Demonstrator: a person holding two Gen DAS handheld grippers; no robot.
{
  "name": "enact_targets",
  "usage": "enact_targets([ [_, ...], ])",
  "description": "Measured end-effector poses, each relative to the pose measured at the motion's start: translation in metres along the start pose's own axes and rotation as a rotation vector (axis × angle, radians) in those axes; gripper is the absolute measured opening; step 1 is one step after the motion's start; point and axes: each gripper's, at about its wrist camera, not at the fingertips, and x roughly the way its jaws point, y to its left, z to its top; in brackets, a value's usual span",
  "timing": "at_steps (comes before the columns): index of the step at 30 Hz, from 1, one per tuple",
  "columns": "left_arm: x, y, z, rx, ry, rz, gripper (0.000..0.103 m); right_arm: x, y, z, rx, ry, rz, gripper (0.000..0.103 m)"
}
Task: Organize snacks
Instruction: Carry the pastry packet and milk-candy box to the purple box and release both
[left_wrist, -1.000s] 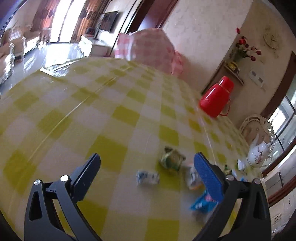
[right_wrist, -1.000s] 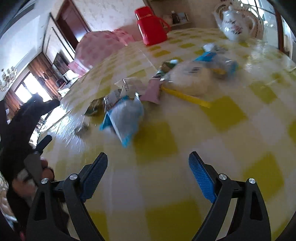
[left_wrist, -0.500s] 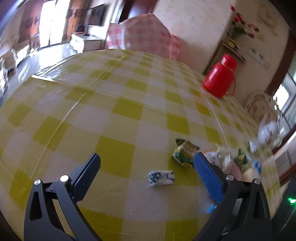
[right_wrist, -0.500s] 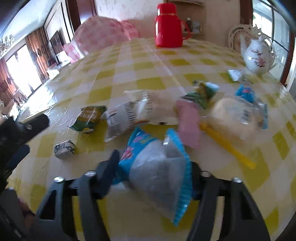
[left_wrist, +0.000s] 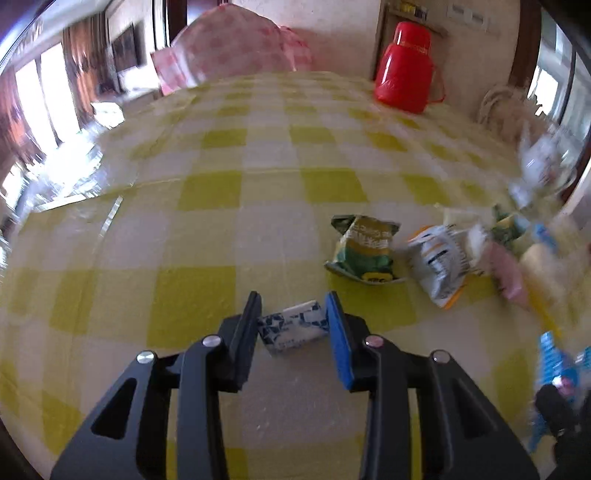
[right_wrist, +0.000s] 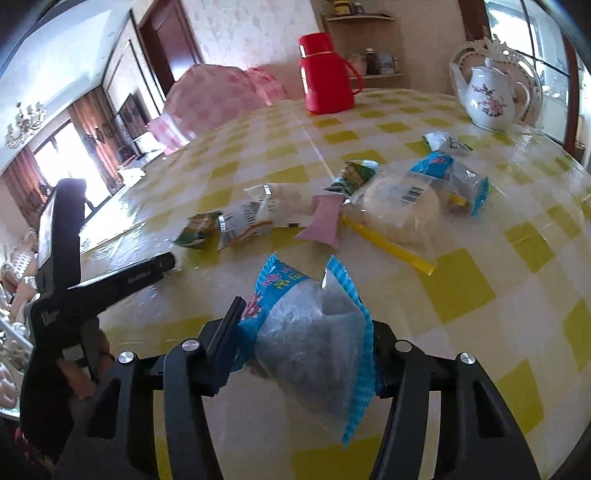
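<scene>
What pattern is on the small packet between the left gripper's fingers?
Small packet: white with dark blue speckled print, clearest in the left wrist view.

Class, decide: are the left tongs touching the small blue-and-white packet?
Touching. The left wrist view shows the left tongs closed on the blue-and-white packet, both pads pressing its ends.

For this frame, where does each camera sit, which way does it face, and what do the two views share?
Left wrist: rides the left gripper, angled down at the checked table; its own fingers have just closed on a small blue-and-white packet.
Right wrist: rides the right gripper, looking across the table; its fingers clamp a blue-edged clear snack bag, and the left gripper with the person's hand shows at left.
Shared: the red thermos, the green snack packet and the pink cover.
</scene>
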Motion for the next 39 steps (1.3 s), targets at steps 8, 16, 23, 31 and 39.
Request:
enact_targets([
  [8, -0.018, 0.018, -0.001, -0.102, -0.015, -0.155, 0.036, -0.014, 0.006, 0.000, -0.024, -0.037, 0.002, 0.056],
  [16, -0.026, -0.001, -0.007, -0.045, -0.039, -0.155, 0.036, -0.015, 0.010, -0.004, -0.041, -0.039, -0.008, 0.056],
  [23, -0.040, -0.014, -0.016, 0.011, -0.085, -0.147, 0.036, -0.015, 0.018, -0.008, -0.074, -0.047, -0.030, 0.056],
  [31, -0.057, -0.011, -0.027, 0.009, -0.133, -0.127, 0.036, -0.018, 0.024, -0.014, -0.101, -0.062, -0.045, 0.056],
  [39, -0.080, -0.002, -0.048, -0.009, -0.186, -0.100, 0.036, -0.024, 0.036, -0.025, -0.126, -0.064, -0.030, 0.056],
])
